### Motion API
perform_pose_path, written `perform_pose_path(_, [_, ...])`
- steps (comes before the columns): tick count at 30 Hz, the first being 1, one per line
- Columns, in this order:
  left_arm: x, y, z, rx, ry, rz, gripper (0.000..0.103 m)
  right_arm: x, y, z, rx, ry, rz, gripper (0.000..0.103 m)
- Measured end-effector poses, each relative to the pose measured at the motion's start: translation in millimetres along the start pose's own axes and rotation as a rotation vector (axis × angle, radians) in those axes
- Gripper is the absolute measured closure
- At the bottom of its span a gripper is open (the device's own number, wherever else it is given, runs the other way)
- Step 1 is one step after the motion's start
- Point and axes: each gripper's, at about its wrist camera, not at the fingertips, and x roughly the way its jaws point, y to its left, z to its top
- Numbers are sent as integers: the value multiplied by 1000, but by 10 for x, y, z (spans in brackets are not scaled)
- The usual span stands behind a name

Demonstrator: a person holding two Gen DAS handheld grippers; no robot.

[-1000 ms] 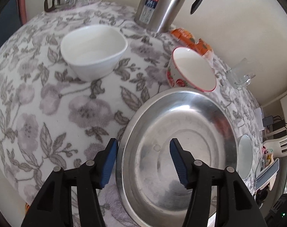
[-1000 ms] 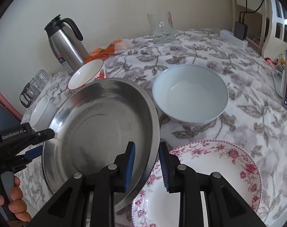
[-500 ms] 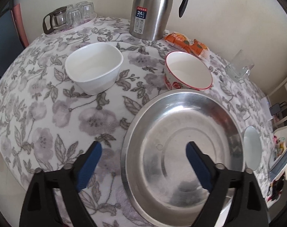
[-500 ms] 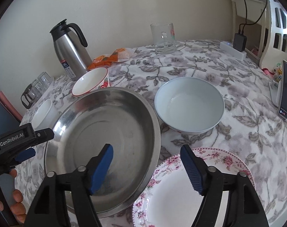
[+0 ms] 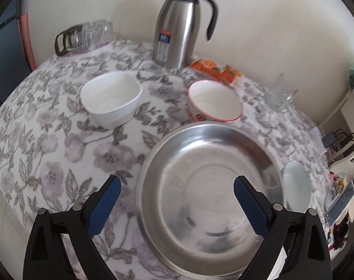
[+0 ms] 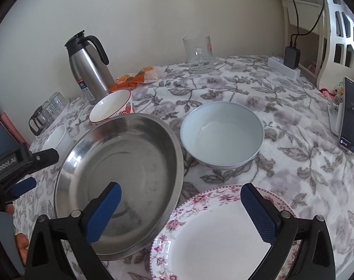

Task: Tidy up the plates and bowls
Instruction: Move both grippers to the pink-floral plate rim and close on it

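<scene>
From my left wrist view, the left tool (image 5: 175, 200) stands with its jaws wide apart, having just been opening, and nothing is pressed between the pads. The rim of the steel pan (image 5: 209, 193) runs between them, untouched, with one pad over the floral surface (image 5: 48, 154) and the other over the pan's bowl. Beyond the pan sit the square white bowl (image 5: 111, 99) to the far left and the red-rimmed bowl (image 5: 215, 102) just behind the pan's far edge. A sliver of the pale blue bowl (image 5: 296, 186) shows to the right.

From my right wrist view, the right tool (image 6: 181, 210) is likewise spread wide, its jaws just opened and empty. It straddles the spot where the pan (image 6: 121, 182) meets the flowered plate (image 6: 214, 233); the pan's edge seems to lie over the plate's rim. The pale blue bowl (image 6: 221, 133) lies straight ahead, apart from both.

I judge the pan is set down and released. The small bowls lie nearer my left tool; the blue bowl and the plate nearer my right.
</scene>
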Motion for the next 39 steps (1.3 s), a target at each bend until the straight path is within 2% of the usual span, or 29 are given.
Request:
perform_pose_path(5, [-177,-124,-40,5,-39,-81,6,-205,-191,24,27,-76,-9,0])
perform_pose_path(12, [-403,-370,-164,49,-25,-180,6,-352,-712,-15,152,-66,-33,0])
perform_pose_path(16, [-501,-516,-317,49,18,-231,6,-396,-983,-80,230,-57,-27,0])
perform_pose_path(22, [-557,-751,-657,93,87,-241,6,-414,-1167,-168,269,-28,-23,1])
perform_pose_path(27, [-522,-871,-890,126,157,-273,6,-282,-1241,-248,290,61,-13,6])
perform_pose_path(34, [-247,-842,-1058,71,299,-274,6,-83,-1311,-368,338,179,-7,25])
perform_pose_path(37, [-160,-842,-1114,55,347,-278,7,-25,-1344,-414,356,210,-4,38])
perform_pose_path(39, [-109,-860,-1156,57,372,-281,12,14,-1361,-445,363,233,3,45])
